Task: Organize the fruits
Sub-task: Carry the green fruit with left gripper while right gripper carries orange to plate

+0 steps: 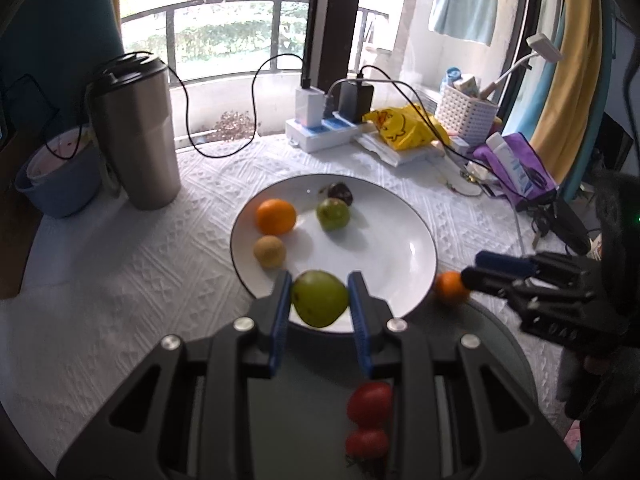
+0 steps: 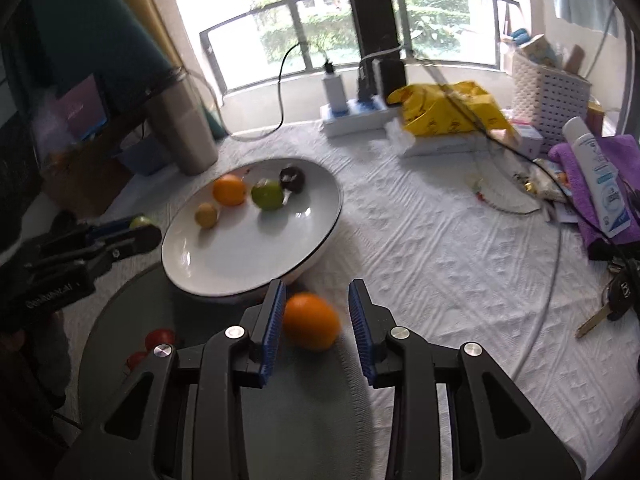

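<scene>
Tablecloth (image 1: 120, 280) under plate (image 1: 416, 248); left tongs (image 1: 320, 300) clench green fruit (image 1: 319, 298), right tongs (image 2: 316, 320) gape.

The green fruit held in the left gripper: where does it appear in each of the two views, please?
Left wrist view: the held green fruit is low in the centre, between the left gripper's blue pads, over the near rim of the white plate.
Right wrist view: only a sliver of it shows at the left edge, beside the plate's left rim.
Shared landmark: the white plate.
</scene>
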`<state>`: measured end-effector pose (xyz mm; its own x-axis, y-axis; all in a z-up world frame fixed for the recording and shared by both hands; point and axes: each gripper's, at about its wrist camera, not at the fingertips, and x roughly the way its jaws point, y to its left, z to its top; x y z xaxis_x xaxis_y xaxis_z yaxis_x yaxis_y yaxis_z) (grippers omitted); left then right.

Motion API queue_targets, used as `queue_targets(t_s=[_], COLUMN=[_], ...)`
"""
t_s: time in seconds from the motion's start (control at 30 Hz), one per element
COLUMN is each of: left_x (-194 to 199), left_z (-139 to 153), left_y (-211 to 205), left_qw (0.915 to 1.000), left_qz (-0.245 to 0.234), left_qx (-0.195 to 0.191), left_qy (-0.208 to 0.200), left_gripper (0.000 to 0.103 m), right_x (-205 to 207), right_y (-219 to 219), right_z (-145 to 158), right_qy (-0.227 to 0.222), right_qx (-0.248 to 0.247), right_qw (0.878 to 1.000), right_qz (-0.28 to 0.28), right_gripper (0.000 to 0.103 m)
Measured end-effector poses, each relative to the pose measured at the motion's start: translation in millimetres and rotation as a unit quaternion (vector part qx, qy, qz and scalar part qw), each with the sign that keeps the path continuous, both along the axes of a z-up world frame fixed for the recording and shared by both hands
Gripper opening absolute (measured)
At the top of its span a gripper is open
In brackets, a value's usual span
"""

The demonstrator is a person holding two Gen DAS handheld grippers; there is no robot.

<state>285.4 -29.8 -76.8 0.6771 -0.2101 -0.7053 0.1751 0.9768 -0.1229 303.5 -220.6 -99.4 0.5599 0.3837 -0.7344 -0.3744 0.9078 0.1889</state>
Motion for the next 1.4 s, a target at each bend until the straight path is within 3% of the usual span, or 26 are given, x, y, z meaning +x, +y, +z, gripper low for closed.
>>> queue_targets(t_s=[0.13, 0.43, 0.67, 1.07, 1.4], left_x=[-4.7, -8.2, -9.4, -0.3, 25.8], left_z=[-2.8, 0.0, 1.7, 6.5, -2.0], left_y=[2.2, 9.0, 5.1, -4.1, -9.2], left_qw=[1.0, 0.9999, 0.9999, 0.9999, 0.9998], left_qz=[0.004, 0.011, 0.009, 0.003, 0.0], left_qx=[0.0, 0.001, 0.005, 0.012, 0.017], left_qy=[0.004, -0.001, -0.003, -0.01, -0.008], left_gripper=[0.029, 0.029, 0.029, 0.029, 0.029], right_x=[0.5, 5.1, 6.5, 4.7, 32.6], right_y=[8.2, 16.0, 15.8, 4.3, 15.4], right_z=[-14.6, -15.5, -23.7, 5.6, 16.9], right_qy=[0.014, -0.001, 0.012, -0.023, -0.039], right_qx=[-0.009, -0.029, -0.02, -0.009, -0.001], right_qw=[1.0, 1.0, 1.0, 1.0, 0.999], right_qz=[0.001, 0.008, 0.013, 0.01, 0.026], right_gripper=[0.037, 0.038, 0.038, 0.038, 0.038])
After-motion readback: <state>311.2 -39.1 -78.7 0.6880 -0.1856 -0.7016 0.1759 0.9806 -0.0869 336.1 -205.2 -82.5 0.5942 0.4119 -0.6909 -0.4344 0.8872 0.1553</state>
